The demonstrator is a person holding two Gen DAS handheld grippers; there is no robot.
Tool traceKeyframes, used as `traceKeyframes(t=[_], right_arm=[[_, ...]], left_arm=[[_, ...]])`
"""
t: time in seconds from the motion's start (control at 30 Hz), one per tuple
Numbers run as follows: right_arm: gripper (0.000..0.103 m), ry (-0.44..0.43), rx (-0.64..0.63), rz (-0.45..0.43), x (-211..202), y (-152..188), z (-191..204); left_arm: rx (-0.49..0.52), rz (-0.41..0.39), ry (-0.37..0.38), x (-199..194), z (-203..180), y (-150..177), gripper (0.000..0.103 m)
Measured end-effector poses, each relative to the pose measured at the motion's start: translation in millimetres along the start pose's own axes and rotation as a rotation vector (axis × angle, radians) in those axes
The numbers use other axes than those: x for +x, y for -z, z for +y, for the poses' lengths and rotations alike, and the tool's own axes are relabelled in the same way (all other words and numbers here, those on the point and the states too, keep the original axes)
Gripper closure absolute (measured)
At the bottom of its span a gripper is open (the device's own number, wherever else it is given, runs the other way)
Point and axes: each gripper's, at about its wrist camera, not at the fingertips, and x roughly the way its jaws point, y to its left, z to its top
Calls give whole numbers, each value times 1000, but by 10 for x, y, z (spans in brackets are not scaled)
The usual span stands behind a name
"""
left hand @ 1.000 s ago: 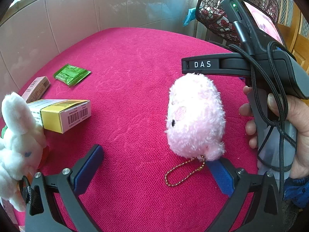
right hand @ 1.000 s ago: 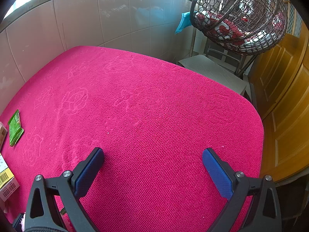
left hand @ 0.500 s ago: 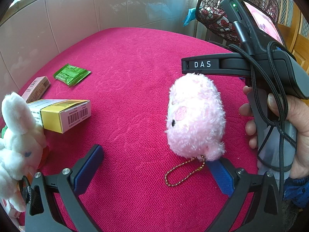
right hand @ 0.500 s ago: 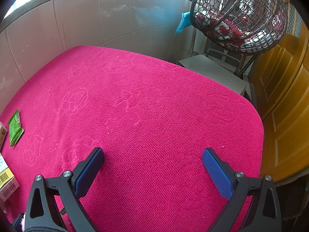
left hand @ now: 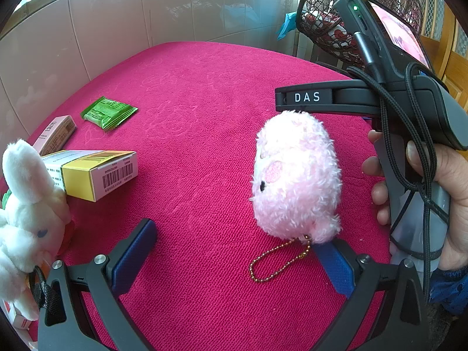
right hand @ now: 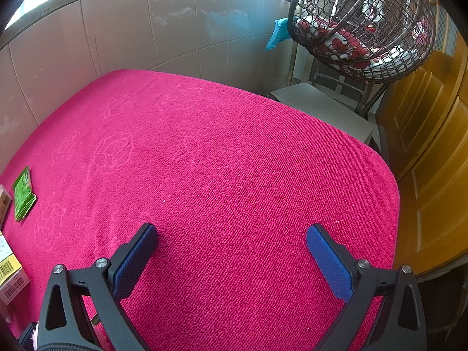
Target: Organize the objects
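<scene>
A pink plush toy [left hand: 295, 175] with a gold bead chain [left hand: 275, 263] stands on the red cloth, just ahead of my left gripper's right finger. My left gripper [left hand: 234, 248] is open and empty. A white plush rabbit [left hand: 26, 222] sits at the far left. A yellow and white box [left hand: 93, 172], a pink box [left hand: 55, 134] and a green packet [left hand: 108, 112] lie to the left. My right gripper [right hand: 231, 251] is open and empty over bare cloth; its body [left hand: 403, 102] shows beside the pink toy in the left wrist view.
The red cloth [right hand: 234, 161] covers a table that ends at a tiled wall [right hand: 146, 29] behind and drops off at the right. A wicker hanging chair [right hand: 359, 23] and a wooden door [right hand: 433, 146] stand to the right. The green packet [right hand: 23, 196] lies at the left.
</scene>
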Motion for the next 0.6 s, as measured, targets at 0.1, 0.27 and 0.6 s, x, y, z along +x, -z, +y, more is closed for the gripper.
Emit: traceKeyframes(t=[0.1, 0.27, 0.6], right_arm=[[0, 0, 0, 0, 0, -3, 0], [0, 0, 0, 0, 1, -6, 7], [0, -1, 1, 0, 4, -7, -1]], left_arm=[[4, -1, -4, -2, 1, 1, 0], [6, -1, -6, 0, 0, 5, 0], [13, -4, -13, -13, -8, -14, 0]])
